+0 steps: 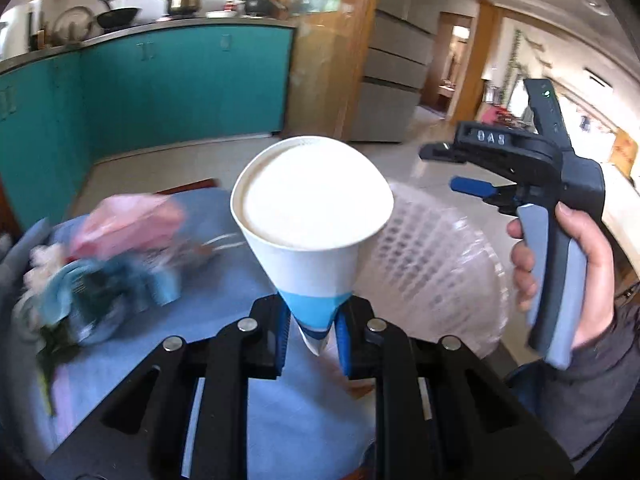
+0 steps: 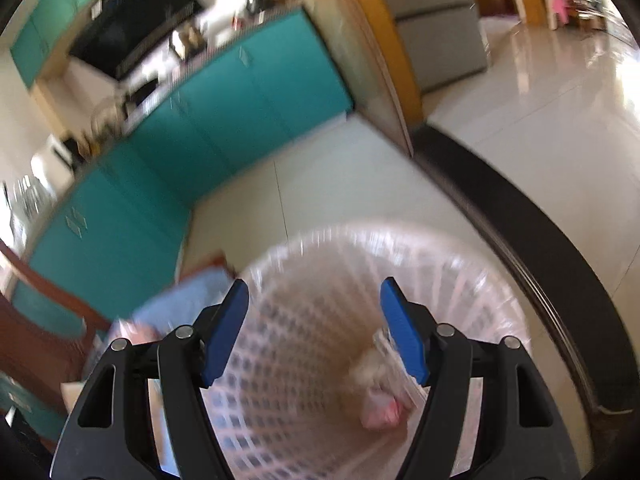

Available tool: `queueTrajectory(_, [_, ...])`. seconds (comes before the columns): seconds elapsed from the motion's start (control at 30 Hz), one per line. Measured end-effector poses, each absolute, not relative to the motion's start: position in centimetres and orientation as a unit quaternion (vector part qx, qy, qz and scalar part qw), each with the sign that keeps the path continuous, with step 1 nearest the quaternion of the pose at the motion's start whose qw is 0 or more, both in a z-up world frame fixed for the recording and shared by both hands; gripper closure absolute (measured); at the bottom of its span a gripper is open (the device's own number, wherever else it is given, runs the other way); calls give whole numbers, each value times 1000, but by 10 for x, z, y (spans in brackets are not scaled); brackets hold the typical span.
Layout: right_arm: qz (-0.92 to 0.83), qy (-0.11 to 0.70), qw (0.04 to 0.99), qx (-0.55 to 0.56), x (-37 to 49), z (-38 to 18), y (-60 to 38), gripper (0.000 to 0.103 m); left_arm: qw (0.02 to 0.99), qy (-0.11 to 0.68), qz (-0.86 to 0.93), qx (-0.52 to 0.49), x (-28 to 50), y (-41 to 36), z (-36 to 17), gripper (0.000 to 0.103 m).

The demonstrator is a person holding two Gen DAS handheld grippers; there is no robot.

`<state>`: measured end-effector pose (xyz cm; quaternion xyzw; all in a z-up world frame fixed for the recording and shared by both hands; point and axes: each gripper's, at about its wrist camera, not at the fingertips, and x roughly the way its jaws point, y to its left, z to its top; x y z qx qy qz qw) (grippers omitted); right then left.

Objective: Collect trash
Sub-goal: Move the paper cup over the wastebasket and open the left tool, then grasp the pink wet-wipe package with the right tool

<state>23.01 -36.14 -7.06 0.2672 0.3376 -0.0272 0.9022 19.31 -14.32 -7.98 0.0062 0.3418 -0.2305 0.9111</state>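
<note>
My left gripper (image 1: 313,330) is shut on a white paper cup (image 1: 312,216) with a blue band, pinching its crushed rim; the cup's base faces the camera. It hangs above the blue tablecloth (image 1: 224,280), beside a pale mesh waste basket (image 1: 436,256). My right gripper (image 1: 452,172) is open and empty, held to the right above the basket. In the right wrist view the open right gripper (image 2: 314,332) looks down into the basket (image 2: 304,380), where crumpled white and pink trash (image 2: 380,392) lies.
A blurred pile of pink, white and blue trash (image 1: 108,256) lies on the table at left. Teal kitchen cabinets (image 1: 180,88) stand behind across a pale tiled floor (image 2: 360,184). A dark curved edge (image 2: 540,248) runs right of the basket.
</note>
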Motion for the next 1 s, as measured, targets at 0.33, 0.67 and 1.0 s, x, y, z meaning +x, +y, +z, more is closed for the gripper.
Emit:
queueTrajectory(0.33, [-18, 295, 913, 280, 220, -62, -369, 26, 902, 362, -236, -6, 196, -158, -101, 38])
queueTrajectory(0.67, [198, 375, 890, 165, 269, -54, -231, 26, 917, 395, -42, -21, 159, -24, -109, 33])
queueTrajectory(1.0, [256, 464, 848, -3, 352, -86, -56, 16, 915, 401, 36, -25, 117, 41, -105, 25])
